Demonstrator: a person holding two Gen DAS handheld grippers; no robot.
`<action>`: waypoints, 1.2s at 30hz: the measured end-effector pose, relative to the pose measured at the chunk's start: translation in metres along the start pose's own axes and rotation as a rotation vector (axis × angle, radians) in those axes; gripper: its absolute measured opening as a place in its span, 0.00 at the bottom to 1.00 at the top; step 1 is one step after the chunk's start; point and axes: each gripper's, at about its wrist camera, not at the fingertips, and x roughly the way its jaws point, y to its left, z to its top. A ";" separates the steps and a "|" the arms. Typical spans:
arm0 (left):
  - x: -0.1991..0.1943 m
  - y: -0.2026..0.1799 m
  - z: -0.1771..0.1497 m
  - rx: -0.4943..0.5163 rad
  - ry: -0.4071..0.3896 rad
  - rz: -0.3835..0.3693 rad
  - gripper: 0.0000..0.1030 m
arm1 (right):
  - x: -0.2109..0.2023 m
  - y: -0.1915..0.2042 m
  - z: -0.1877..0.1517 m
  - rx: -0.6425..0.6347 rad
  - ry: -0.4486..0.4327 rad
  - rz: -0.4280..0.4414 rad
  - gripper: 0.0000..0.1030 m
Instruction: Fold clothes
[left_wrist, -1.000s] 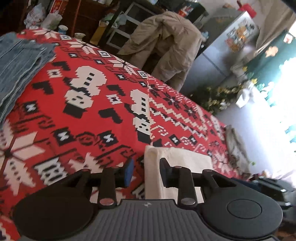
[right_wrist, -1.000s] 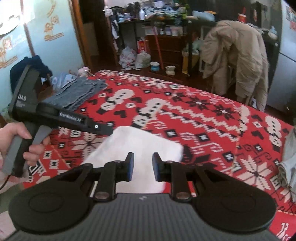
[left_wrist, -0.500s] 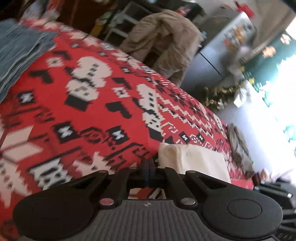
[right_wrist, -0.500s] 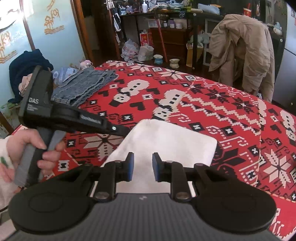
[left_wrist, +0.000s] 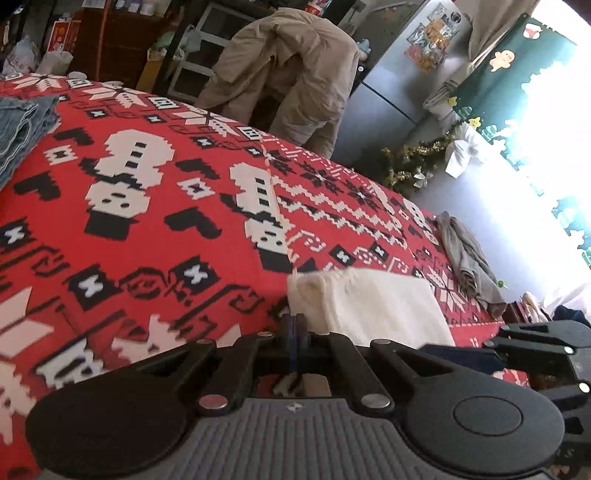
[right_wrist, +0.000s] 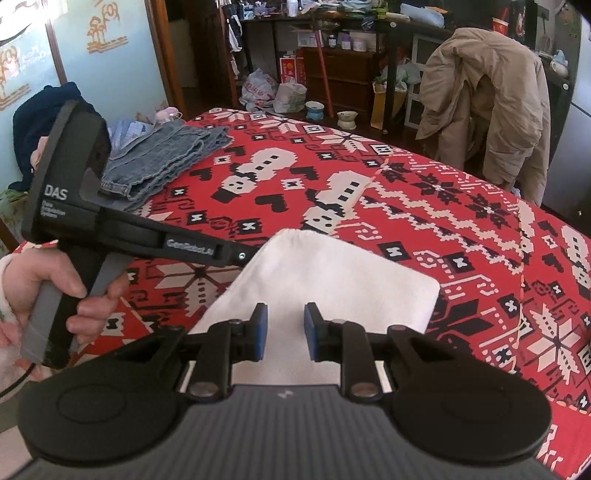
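A folded white cloth (right_wrist: 332, 273) lies on the red patterned bed cover (right_wrist: 480, 240) near its front edge. My left gripper (left_wrist: 294, 328) is shut at the cloth's near left corner, and a bit of white fabric shows between and under its fingers. In the left wrist view the white cloth (left_wrist: 376, 306) stretches away to the right of the closed fingers. My right gripper (right_wrist: 284, 328) is open, hovering just above the cloth's near end with nothing between its blue pads (right_wrist: 261, 330). A hand (right_wrist: 55, 291) holds the left gripper's handle.
Folded jeans (right_wrist: 166, 158) lie at the cover's far left corner. A crumpled grey garment (left_wrist: 465, 258) sits at the right edge of the cover. A beige coat (right_wrist: 487, 92) hangs over a chair behind the bed. Shelves and bags stand further back.
My left gripper went from open beside the white cloth to shut at its corner. The right gripper stayed open and drew closer over the cloth.
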 end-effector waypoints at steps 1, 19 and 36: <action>-0.002 -0.002 -0.003 0.006 0.003 0.003 0.00 | 0.000 0.000 -0.001 0.001 0.000 0.002 0.23; -0.036 -0.022 -0.041 0.021 0.044 0.045 0.00 | -0.011 -0.001 -0.009 0.023 -0.006 0.017 0.23; -0.078 -0.042 -0.088 0.009 0.108 0.022 0.00 | -0.021 0.002 -0.020 0.041 -0.004 0.033 0.23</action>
